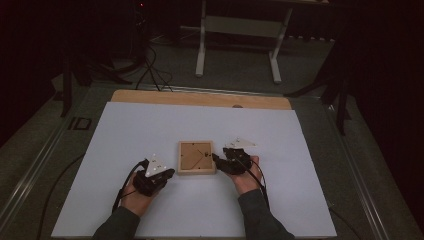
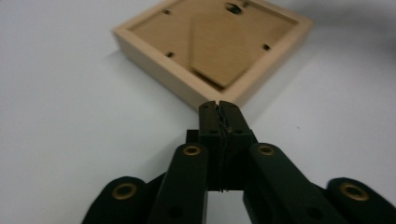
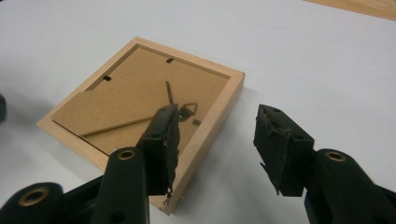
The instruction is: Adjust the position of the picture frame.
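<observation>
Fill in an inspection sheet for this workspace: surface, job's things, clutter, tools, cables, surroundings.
Surface: white sheet over a wooden table.
Job's things: wooden picture frame lying face down, backing board and hanger showing.
Clutter: nothing seen.
Tools: left tool shut on nothing, tips near a frame corner; right tool open, jaws either side of the frame's edge, not gripping.
Cables: black cable trails from the left tool; more cables on the floor.
Surroundings: dark room, white table stand behind.
</observation>
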Tool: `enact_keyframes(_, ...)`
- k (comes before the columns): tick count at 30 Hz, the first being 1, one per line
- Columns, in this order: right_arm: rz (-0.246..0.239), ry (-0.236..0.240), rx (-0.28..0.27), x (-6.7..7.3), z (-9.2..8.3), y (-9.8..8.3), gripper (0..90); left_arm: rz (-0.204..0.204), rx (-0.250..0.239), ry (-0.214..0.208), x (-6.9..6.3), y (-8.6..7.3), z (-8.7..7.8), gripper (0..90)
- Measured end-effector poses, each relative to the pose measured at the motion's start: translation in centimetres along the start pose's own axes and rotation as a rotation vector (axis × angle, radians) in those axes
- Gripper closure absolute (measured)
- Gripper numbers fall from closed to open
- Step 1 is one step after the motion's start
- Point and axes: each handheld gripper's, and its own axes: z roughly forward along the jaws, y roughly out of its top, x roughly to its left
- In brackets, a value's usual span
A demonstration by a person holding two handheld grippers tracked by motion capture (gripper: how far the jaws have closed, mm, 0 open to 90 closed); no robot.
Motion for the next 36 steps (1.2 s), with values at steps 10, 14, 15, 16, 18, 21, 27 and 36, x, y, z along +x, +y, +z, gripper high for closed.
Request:
enact_keyframes(10,-0.003,-0.007,-0.011,-0.9,-1.2,-0.3,48.1,0.063,0.058,-0.020,-1.2,0.2,2.0,89.5)
enact_keyframes(14,-0.003,-0.008,-0.014,-1.0,-1.4,-0.4,47.5,0.067,0.089,0.001,-1.4,0.3,2.7,89.5)
enact_keyframes(15,-0.004,-0.007,-0.016,-1.0,-1.4,-0.4,47.5,0.076,0.097,0.008,-1.5,0.3,2.8,89.5)
enact_keyframes(16,-0.006,-0.006,-0.016,-1.0,-1.4,-0.5,47.5,0.079,0.102,0.013,-1.6,0.3,2.9,89.5)
enact_keyframes(18,-0.002,-0.004,-0.015,-0.9,-1.4,-0.5,47.5,0.078,0.107,0.018,-1.7,0.4,3.1,89.5)
enact_keyframes(21,-0.009,-0.004,-0.016,-0.9,-1.4,-0.6,47.4,0.078,0.109,0.022,-1.7,0.4,3.1,89.5)
enact_keyframes(27,-0.018,0.002,-0.016,-0.8,-1.6,-0.9,47.3,0.060,0.107,0.030,-1.4,0.4,3.3,89.4)
enact_keyframes(36,-0.026,0.008,-0.012,-1.1,-2.1,-2.1,47.2,0.052,0.105,0.021,-1.3,0.3,3.2,87.2)
